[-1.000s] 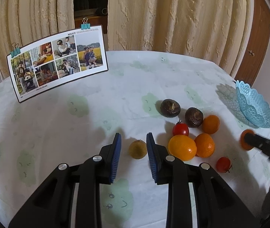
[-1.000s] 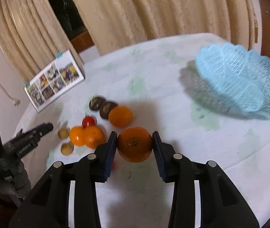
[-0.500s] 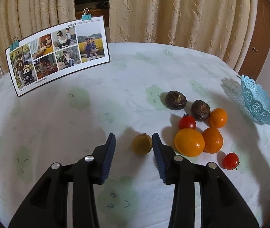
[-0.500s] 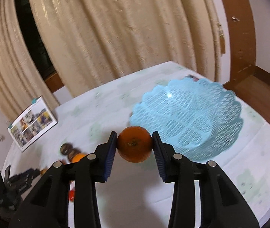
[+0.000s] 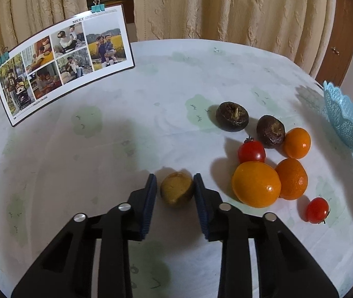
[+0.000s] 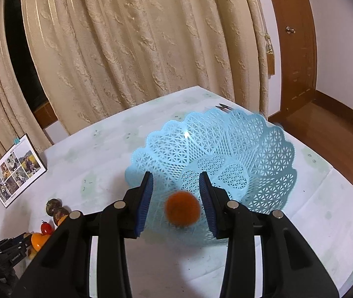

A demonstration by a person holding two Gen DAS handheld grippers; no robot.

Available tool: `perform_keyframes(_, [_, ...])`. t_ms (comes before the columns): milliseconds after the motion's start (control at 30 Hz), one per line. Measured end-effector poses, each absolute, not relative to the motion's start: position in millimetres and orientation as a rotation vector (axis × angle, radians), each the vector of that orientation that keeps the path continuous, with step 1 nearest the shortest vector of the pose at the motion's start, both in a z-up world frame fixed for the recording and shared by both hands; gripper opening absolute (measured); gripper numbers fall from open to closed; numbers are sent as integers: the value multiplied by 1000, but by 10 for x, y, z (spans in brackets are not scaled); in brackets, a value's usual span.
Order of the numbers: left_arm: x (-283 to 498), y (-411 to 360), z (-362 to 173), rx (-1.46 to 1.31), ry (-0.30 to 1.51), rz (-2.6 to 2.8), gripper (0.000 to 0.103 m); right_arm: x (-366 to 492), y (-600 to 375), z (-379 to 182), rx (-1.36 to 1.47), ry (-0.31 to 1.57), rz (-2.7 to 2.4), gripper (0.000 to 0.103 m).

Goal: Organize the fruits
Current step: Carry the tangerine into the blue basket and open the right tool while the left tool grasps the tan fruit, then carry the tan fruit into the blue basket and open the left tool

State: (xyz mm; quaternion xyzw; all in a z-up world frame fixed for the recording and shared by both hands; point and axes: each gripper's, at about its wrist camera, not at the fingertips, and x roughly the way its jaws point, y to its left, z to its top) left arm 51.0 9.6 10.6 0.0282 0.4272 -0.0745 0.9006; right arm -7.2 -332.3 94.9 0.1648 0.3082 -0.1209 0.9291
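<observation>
Cream curtains (image 5: 226, 7) are seen behind a round table (image 5: 151, 79) draped in a pale printed cloth. From the left wrist view, the left gripper (image 5: 175, 190) is held low over the cloth, its jaws spread apart, and a small yellow-brown fruit (image 5: 176, 192) is framed between the blue pads; the right pad is seen at the fruit's edge, while a gap is left at the other pad. Just to the right of the gripper, a large orange (image 5: 256, 184) is pressed against a smaller orange (image 5: 292, 178), and a cherry tomato (image 5: 317, 209) is set further right. Ahead and to the right, a red tomato (image 5: 251, 151), a third orange (image 5: 296, 142) and two dark brown fruits (image 5: 232, 116) (image 5: 270, 131) are grouped. A blue lattice basket (image 5: 345, 121) is caught at the far right edge, and a clipped photo card (image 5: 62, 62) is propped far ahead to the left.

From the right wrist view, the right gripper (image 6: 176, 196) is held above the basket (image 6: 263, 154), jaws wide apart. A blurred orange fruit (image 6: 182, 208) is seen between the pads, touched by neither, over the basket's near wall. Whether it rests on the lattice cannot be told. Far left, the fruit cluster (image 6: 42, 233) is glimpsed.
</observation>
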Motion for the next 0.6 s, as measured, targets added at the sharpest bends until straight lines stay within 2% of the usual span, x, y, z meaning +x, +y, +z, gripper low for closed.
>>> perform_keyframes(233, [492, 72, 205, 49, 864, -137, 27, -273, -3391, 973, 361, 583, -274, 41])
perform_keyframes(267, [483, 61, 242, 48, 857, -135, 27, -327, -3414, 974, 368, 569, -289, 44])
perform_keyframes(300, [474, 45, 284, 48, 850, -135, 27, -360, -3432, 980, 372, 559, -300, 53])
perform_keyframes(367, [451, -5, 362, 53, 835, -139, 27, -486, -3487, 992, 382, 516, -350, 61])
perform_keyframes(600, [403, -478, 653, 97, 786, -214, 27, -726, -3673, 976, 404, 448, -470, 65])
